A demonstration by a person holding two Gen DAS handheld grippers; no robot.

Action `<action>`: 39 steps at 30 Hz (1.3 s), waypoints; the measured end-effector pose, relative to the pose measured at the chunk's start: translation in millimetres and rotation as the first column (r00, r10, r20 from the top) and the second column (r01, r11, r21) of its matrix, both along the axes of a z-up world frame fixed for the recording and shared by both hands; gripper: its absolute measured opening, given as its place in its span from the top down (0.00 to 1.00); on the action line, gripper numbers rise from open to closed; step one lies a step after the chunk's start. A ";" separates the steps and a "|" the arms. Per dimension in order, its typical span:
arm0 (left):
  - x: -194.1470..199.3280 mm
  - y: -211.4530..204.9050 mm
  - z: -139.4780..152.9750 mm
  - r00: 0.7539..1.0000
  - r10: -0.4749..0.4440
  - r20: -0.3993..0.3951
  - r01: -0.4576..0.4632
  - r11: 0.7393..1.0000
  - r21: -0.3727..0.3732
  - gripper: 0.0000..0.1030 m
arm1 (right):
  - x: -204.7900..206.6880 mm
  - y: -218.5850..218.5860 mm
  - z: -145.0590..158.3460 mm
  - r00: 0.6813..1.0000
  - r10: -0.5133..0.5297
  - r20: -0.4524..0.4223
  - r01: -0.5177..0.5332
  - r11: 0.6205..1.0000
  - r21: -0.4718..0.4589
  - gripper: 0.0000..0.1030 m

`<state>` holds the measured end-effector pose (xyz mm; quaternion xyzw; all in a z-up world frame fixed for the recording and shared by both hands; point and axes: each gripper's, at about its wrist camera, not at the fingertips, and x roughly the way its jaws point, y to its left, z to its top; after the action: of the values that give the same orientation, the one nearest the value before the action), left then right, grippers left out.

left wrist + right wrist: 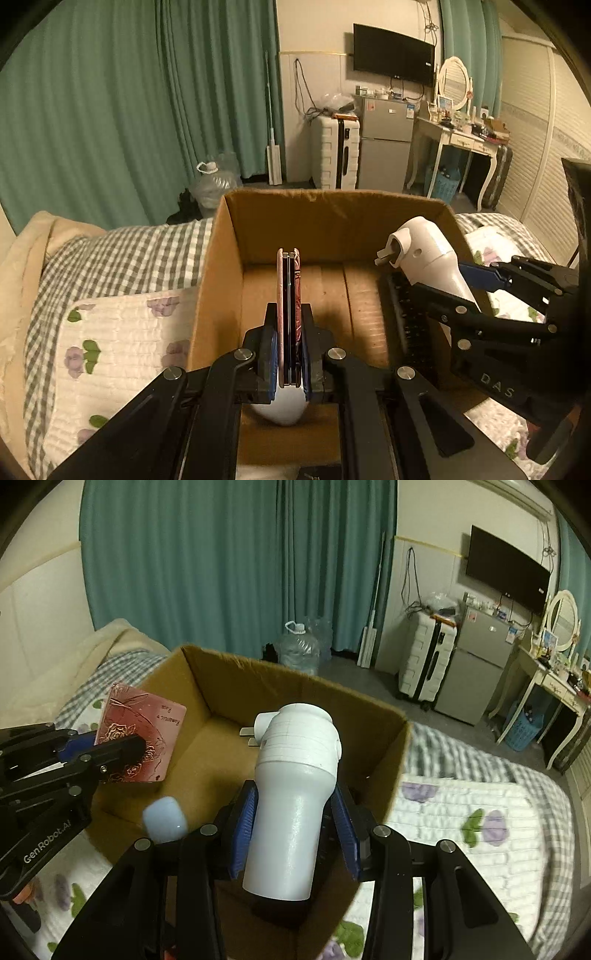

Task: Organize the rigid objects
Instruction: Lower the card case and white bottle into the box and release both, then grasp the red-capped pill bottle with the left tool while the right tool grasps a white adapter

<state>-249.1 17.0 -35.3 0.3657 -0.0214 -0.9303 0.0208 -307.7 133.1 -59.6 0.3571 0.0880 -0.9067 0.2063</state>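
**A:** What's around, biggest first?

**B:** Teal curtains point(236, 554) fill the back from ten to twelve o'clock. Below them the bed point(122, 251), in grey check with a floral quilt point(461, 812), runs from eight round to four. At one to two o'clock stand a dark TV point(393, 53) on the wall, a grey fridge point(386, 144), a white suitcase point(334, 151) just beside it and a dressing table point(458, 142) with an oval mirror. A clear water jug point(297, 650) sits on the floor at twelve, behind the box.

**A:** And the box?

**B:** An open cardboard box point(332, 214) rests on the bed, dead centre. In it lie a dark flat item point(406, 317) at three o'clock in the left wrist view, too shadowed to identify, and a pale blue rounded object point(164, 819) near the front wall.

**A:** Anything in the way?

**B:** The two tools crowd the opening side by side.

**A:** Grips?

**B:** The left gripper point(289, 354) pinches a thin pink case point(142, 734) with rose engraving, held on edge above the box at nine o'clock. The right gripper point(293, 834) clamps a white handheld appliance point(295, 794), head pointing to twelve, over the box interior.
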 end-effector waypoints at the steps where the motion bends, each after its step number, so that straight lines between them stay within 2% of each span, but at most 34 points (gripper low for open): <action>1: -1.4 -0.5 -3.1 1.000 -0.002 0.002 0.002 1.000 0.005 0.90 | -1.7 -0.2 -4.4 1.000 0.001 0.002 -0.001 1.000 -0.005 0.60; 4: -0.9 -2.7 -7.7 1.000 -0.009 0.003 0.008 0.999 0.033 0.86 | -2.4 1.6 -11.6 1.000 0.011 -0.003 -0.011 1.000 0.001 0.60; 6: 4.8 0.0 -1.4 1.000 -0.010 -0.004 0.010 0.999 0.030 0.79 | 1.5 4.7 -9.0 1.000 -0.005 -0.010 0.005 1.000 0.015 0.53; 7: 7.8 1.2 2.7 1.000 -0.008 -0.005 0.008 1.000 0.027 0.63 | 4.8 7.5 -5.5 1.000 -0.006 -0.015 0.006 1.000 0.008 0.46; 8: 13.9 2.7 9.4 1.000 -0.003 -0.011 0.004 1.000 0.020 0.43 | 8.6 10.9 0.9 1.000 -0.016 -0.017 0.016 1.000 0.001 0.33; 10: 31.4 3.6 27.4 0.999 0.014 -0.052 -0.013 1.000 0.009 0.41 | 16.7 17.5 14.7 0.998 -0.044 -0.040 0.044 0.999 0.008 0.27; 15: 75.5 -0.7 65.2 0.996 0.025 -0.083 -0.023 0.999 0.029 0.41 | 56.5 34.1 60.6 0.994 -0.082 -0.078 0.085 0.996 0.033 0.24; 18: 106.9 -5.3 81.6 0.993 0.043 -0.108 -0.040 0.999 0.027 0.37 | 86.9 42.5 88.1 0.990 -0.102 -0.100 0.107 0.993 0.043 0.20; 21: 134.5 -6.7 87.2 0.993 0.050 -0.108 -0.047 0.998 0.028 0.36 | 122.4 45.4 106.3 0.990 -0.098 -0.103 0.104 0.993 0.055 0.19; 24: 161.1 -5.6 78.1 0.993 0.060 -0.098 -0.058 0.998 0.025 0.36 | 156.8 44.9 108.4 0.989 -0.094 -0.116 0.105 0.990 0.094 0.19; 28: 185.9 -0.5 46.2 0.995 0.081 -0.061 -0.080 0.997 0.025 0.36 | 194.8 39.4 83.3 0.993 -0.071 -0.091 0.081 0.990 0.116 0.19; 31: 195.1 4.5 10.6 0.996 0.082 -0.026 -0.081 0.996 0.032 0.36 | 211.9 30.8 41.5 0.998 -0.056 -0.021 0.058 0.991 0.118 0.19; 36: 194.3 10.3 -41.0 0.996 0.074 0.052 -0.074 0.997 -0.006 0.36 | 214.7 18.3 -27.5 0.993 -0.057 0.105 0.040 0.987 0.153 0.19; 39: 187.9 9.6 -56.2 0.994 0.075 0.080 -0.075 0.997 -0.004 0.36 | 206.7 16.6 -57.7 0.984 -0.060 0.167 0.033 0.986 0.163 0.19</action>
<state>-61.2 26.6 -91.4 0.4033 -0.0089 -0.9134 0.0552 -101.0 149.7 -117.3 0.4511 0.1340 -0.8672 0.1625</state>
